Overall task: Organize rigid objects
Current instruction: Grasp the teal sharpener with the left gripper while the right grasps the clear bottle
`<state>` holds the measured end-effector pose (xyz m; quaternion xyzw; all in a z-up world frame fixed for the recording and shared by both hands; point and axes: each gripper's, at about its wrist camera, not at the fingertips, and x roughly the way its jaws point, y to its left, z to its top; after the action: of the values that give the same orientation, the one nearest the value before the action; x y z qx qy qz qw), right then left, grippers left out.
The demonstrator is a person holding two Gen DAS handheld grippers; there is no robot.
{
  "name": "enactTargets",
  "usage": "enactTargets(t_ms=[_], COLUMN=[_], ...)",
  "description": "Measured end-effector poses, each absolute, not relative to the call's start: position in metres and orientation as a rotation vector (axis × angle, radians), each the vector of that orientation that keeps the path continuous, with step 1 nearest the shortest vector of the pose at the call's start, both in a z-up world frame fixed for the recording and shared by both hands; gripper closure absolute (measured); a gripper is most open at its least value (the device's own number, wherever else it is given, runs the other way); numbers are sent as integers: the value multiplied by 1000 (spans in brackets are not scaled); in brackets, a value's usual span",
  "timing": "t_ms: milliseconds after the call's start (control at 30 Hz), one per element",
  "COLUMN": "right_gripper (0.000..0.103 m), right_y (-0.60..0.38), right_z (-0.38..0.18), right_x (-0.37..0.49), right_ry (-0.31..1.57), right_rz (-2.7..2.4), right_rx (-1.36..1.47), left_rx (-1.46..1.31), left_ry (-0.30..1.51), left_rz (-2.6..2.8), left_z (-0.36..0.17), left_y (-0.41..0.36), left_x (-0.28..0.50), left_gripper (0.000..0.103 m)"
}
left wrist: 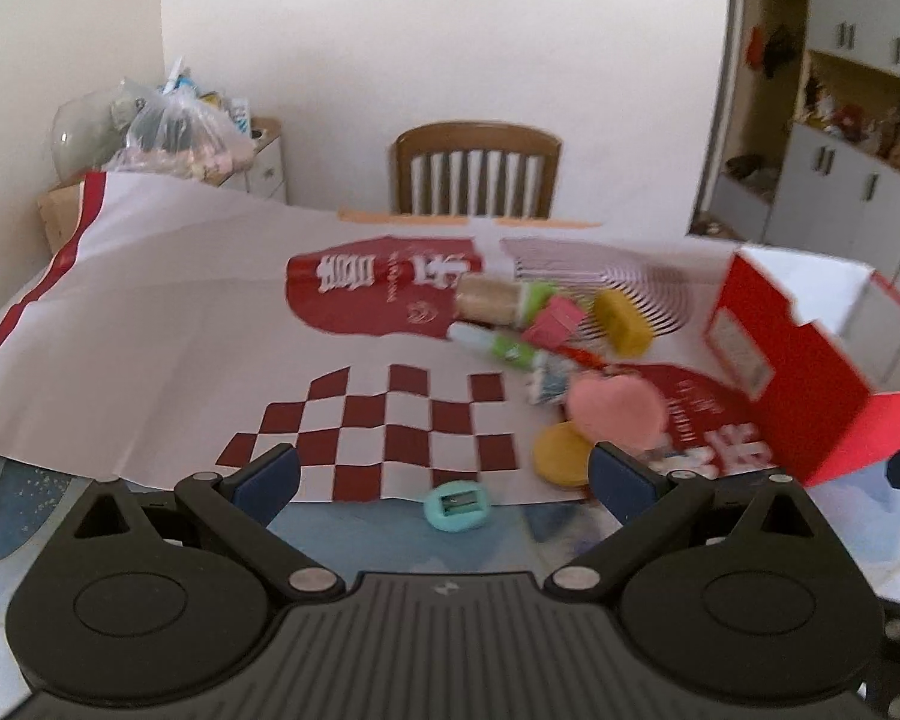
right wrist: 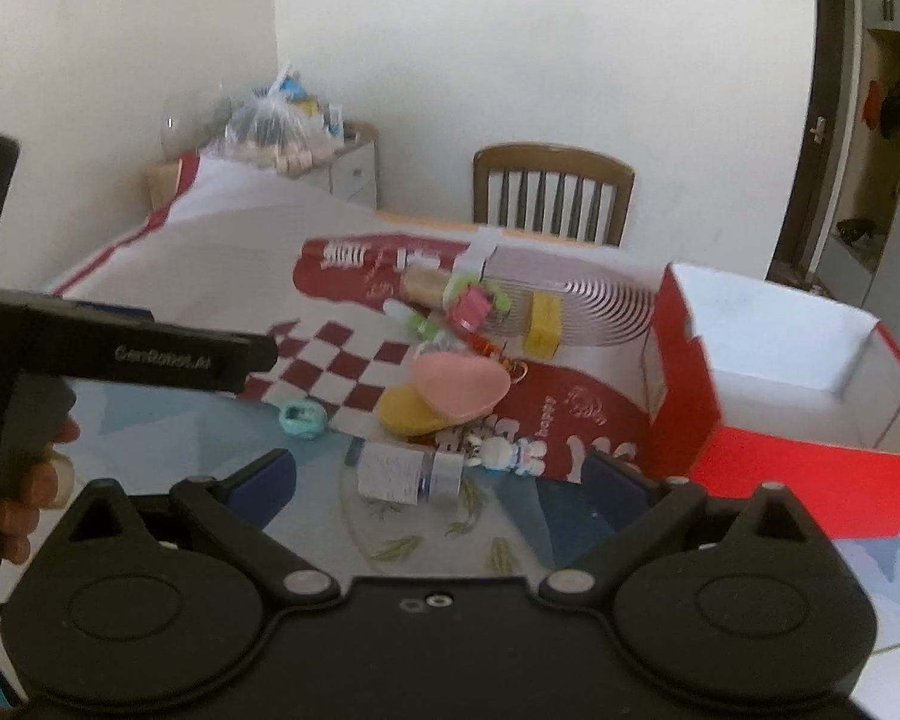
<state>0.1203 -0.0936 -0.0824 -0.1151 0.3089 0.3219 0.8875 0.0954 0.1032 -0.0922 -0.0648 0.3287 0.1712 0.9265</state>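
Rigid objects are lying in a loose heap on the red-and-white printed sheet [left wrist: 168, 324] covering the table: a pink heart-shaped piece [left wrist: 618, 408] is resting partly on a yellow disc [left wrist: 561, 456], and a yellow block [left wrist: 623, 322], a pink cube [left wrist: 553, 320] and a cork-coloured cylinder [left wrist: 486, 299] are sitting farther back. A teal sharpener [left wrist: 457, 505] is lying off the sheet's near edge. I am holding my left gripper [left wrist: 444, 480] wide open above that sharpener, with nothing between its blue pads. I am keeping my right gripper [right wrist: 438, 480] spread wide too, empty, over a small labelled bottle [right wrist: 408, 471] and a white bunny figure [right wrist: 504, 453]. The red box [right wrist: 774, 408] is standing open just right of the heap, white inside.
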Motion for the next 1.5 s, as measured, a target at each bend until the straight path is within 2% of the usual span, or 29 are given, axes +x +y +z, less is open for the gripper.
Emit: enactTargets(t_ms=[233, 500, 533, 667, 867, 1033, 1500], right_gripper=[6, 16, 19, 22, 32, 34, 34], right_y=[-62, -35, -34, -27, -27, -29, -46], right_z=[-117, -142, -144, -149, -152, -152, -129], right_x=[150, 169, 170, 176, 177, 177, 162], right_ry=[707, 760, 765, 783, 802, 811, 762], right_rz=[677, 682, 682, 689, 669, 655, 641], right_rx=[-282, -323, -321, -319, -321, -314, -295], left_rx=[-153, -119, -121, -129, -113, -105, -125], left_ry=[753, 796, 801, 828, 846, 857, 820], left_rz=[387, 364, 364, 363, 358, 366, 322], left_z=[-130, -154, -156, -165, -173, -177, -156], left_y=[112, 106, 106, 107, 103, 104, 100], left_x=[126, 147, 149, 155, 158, 159, 142], left_gripper=[1, 18, 21, 37, 51, 63, 64])
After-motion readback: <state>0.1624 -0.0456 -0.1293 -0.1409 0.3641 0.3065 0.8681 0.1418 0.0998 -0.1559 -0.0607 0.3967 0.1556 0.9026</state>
